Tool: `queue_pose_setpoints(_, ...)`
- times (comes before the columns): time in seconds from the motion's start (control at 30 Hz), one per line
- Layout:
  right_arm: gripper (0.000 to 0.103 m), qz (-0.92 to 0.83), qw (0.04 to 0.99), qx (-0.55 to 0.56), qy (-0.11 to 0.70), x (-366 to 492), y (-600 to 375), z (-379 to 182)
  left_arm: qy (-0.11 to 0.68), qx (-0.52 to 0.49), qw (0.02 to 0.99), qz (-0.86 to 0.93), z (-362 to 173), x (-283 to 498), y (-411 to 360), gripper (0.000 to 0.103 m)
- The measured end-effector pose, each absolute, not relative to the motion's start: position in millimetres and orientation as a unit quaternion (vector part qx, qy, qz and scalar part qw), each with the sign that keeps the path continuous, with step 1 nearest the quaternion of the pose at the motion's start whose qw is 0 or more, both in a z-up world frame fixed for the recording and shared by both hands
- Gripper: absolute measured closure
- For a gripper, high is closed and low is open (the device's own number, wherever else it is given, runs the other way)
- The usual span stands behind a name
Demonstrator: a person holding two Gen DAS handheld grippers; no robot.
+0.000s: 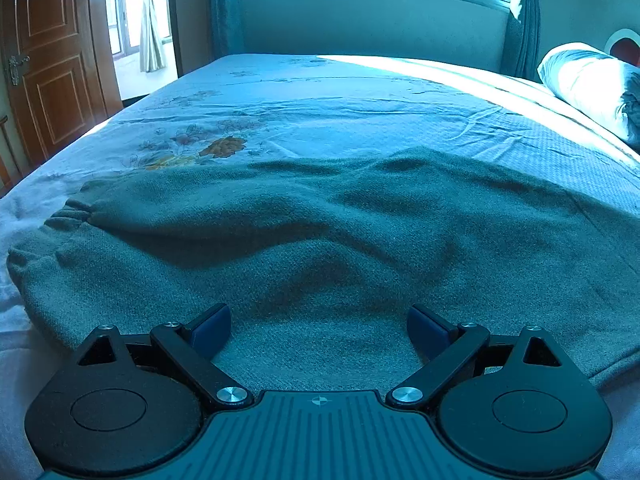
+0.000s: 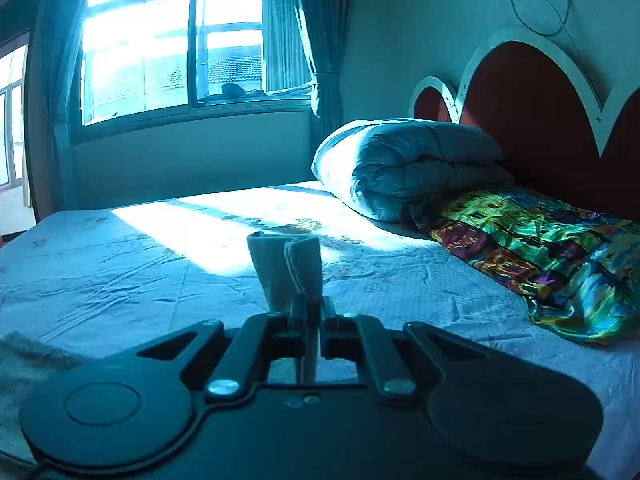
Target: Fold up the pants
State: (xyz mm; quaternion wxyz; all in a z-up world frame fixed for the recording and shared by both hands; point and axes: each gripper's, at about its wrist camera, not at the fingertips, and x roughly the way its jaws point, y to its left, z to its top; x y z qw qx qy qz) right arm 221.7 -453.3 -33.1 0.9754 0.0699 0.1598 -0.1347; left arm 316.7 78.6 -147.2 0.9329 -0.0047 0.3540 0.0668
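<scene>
A bedroom in cool blue light. At the far left stands a brown door (image 1: 48, 68), and next to it a pale curtain (image 1: 150, 20). A wide bed (image 1: 320, 92) fills the middle of the room, covered by a light sheet with an orange flower print (image 1: 222, 146).

Grey-green pants (image 1: 320, 232) lie spread across the near part of the bed, wrinkled, with a raised fold running through the middle. A gathered cuff (image 1: 68, 216) sits at their left end.

The left gripper (image 1: 319, 330) hovers low over the near edge of the pants. Its two blue pads (image 1: 210, 330) stand wide apart, with cloth lying between them, and they grasp nothing.

Further right, the right gripper (image 2: 308, 308) has its fingers pressed together on a small bunch of pale fabric (image 2: 286, 272), which sticks up above the tips. It looks like an edge of the pants, though I cannot tell which part. A bit of the grey-green cloth shows at the lower left of this view.

Behind it is a large window (image 2: 188, 48) with dark drapes (image 2: 320, 60), throwing a bright sun patch on the sheet. To the right lies a rolled duvet (image 2: 408, 164), touching a colourful patterned cloth (image 2: 540, 248). A red headboard (image 2: 532, 120) with white scalloped trim stands at the far right.
</scene>
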Motion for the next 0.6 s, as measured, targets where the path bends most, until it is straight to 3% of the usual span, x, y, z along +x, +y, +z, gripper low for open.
queue_pose_setpoints(0.13,0.103,-0.163,0.959,0.137,0.188,210,-502,-57,0.357,0.001,0.933,0.049,-146,319,82,0.008)
queue_pose_setpoints(0.33,0.103,-0.187,0.923,0.195,0.274,206,-523,-140,0.357,0.008,0.933,0.051,-145,316,84,0.008)
queue_pose_setpoints(0.6,0.103,-0.181,0.932,0.186,0.254,199,-517,-128,0.357,0.028,0.932,0.065,-141,312,78,0.008)
